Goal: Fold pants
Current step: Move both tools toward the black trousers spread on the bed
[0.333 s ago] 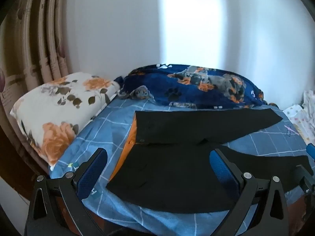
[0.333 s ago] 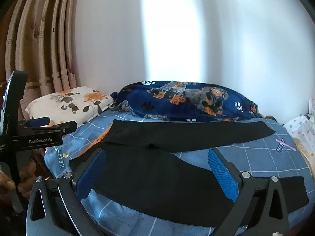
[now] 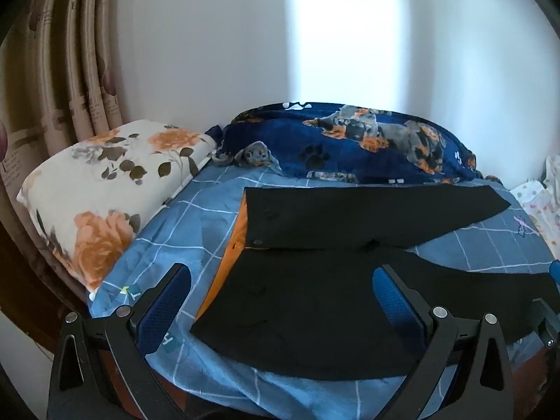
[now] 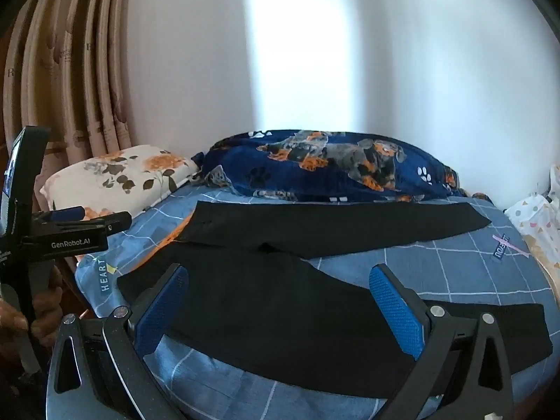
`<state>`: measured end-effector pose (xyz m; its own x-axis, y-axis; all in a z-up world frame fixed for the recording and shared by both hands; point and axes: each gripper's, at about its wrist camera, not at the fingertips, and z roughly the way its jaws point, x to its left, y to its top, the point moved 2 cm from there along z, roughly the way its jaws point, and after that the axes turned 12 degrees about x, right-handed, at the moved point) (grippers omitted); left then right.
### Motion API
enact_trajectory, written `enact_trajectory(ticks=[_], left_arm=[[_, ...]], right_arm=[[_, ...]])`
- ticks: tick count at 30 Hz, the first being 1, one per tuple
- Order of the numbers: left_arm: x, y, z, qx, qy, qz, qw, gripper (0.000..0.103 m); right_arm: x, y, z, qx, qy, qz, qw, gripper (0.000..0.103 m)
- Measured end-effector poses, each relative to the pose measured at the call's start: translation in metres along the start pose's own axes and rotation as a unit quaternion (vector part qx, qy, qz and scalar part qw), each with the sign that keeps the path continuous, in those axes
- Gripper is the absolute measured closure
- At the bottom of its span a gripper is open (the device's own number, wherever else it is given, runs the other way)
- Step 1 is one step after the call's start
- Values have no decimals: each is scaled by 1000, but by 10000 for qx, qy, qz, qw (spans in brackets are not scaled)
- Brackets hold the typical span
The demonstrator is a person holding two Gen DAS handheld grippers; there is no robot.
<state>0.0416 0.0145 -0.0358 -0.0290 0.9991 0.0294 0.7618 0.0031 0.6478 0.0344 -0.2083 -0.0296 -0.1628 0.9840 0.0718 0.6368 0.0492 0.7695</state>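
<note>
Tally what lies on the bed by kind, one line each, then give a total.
Black pants: 1
Floral pillow: 1
Dog-print blanket: 1
Spotted white cloth at the right edge: 1
Total: 4, all on the blue checked bedsheet.

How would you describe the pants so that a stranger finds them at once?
Look at the bed with the blue checked sheet. The pants lie flat in its middle, in front of the dark blue dog-print blanket. They are the only plain black thing, with two legs spread apart in a V.
</note>
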Motion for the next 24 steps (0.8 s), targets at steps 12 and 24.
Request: enact_trajectory(ticks=[12, 24], left_arm=[[25, 17, 26, 68, 117, -81, 9999, 0], [39, 40, 55, -39, 77, 26, 10000, 0]], right_arm=[[-8, 6, 24, 492, 379, 349, 9975, 0], [1, 15, 41, 871, 166, 227, 9958, 0]])
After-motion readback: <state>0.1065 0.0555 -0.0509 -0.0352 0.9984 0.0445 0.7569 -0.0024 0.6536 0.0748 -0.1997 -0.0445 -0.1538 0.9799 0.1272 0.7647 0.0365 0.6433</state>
